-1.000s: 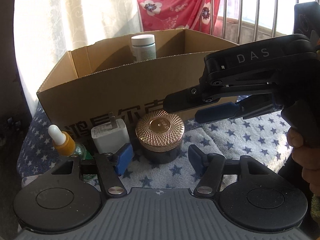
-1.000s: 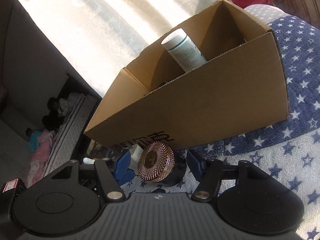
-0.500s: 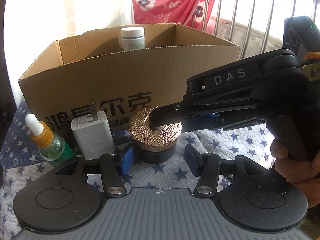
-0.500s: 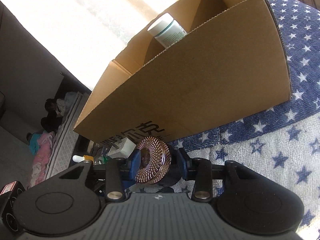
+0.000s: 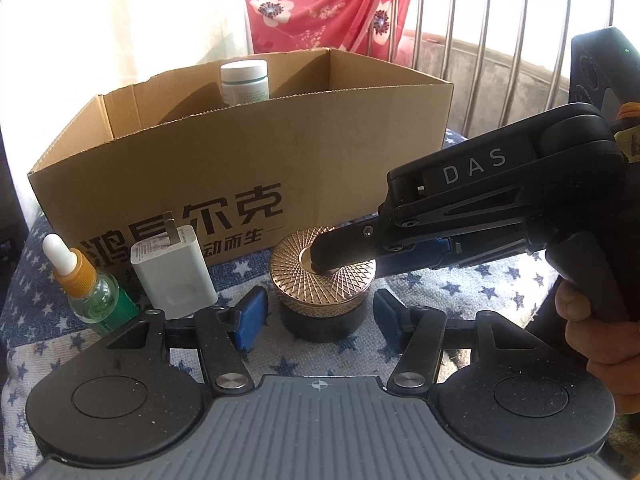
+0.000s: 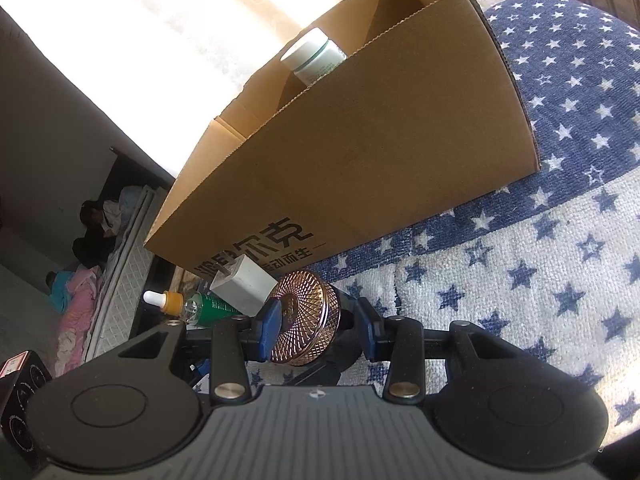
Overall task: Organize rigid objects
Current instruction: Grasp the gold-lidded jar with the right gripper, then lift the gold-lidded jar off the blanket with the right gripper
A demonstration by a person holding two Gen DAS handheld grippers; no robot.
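- The right gripper clamps a round jar with a rose-gold lattice lid: one blue pad lies on the lid's face, the other sits against the dark base, so the jaws are narrowed onto the jar from top and bottom.
- In the left wrist view the same jar stands on a star-print cloth, with the right gripper reaching in from 3 o'clock, its upper finger laid across the lid's centre.
- The left gripper hangs just short of the jar, jaws spread wide, one blue pad at either side of the dark base and not touching it.
- A white plug adapter stands at the jar's 9 o'clock, prongs up; farther out at 9 o'clock is a green dropper bottle with an orange collar and white bulb.
- Directly behind the row, at 12 o'clock, sits an open cardboard box printed with black Chinese characters; a white-capped bottle stands upright inside, near its far wall.
- A person's hand grips the right gripper's handle at 3 o'clock.
- Red floral fabric hangs behind the box at 12 o'clock.
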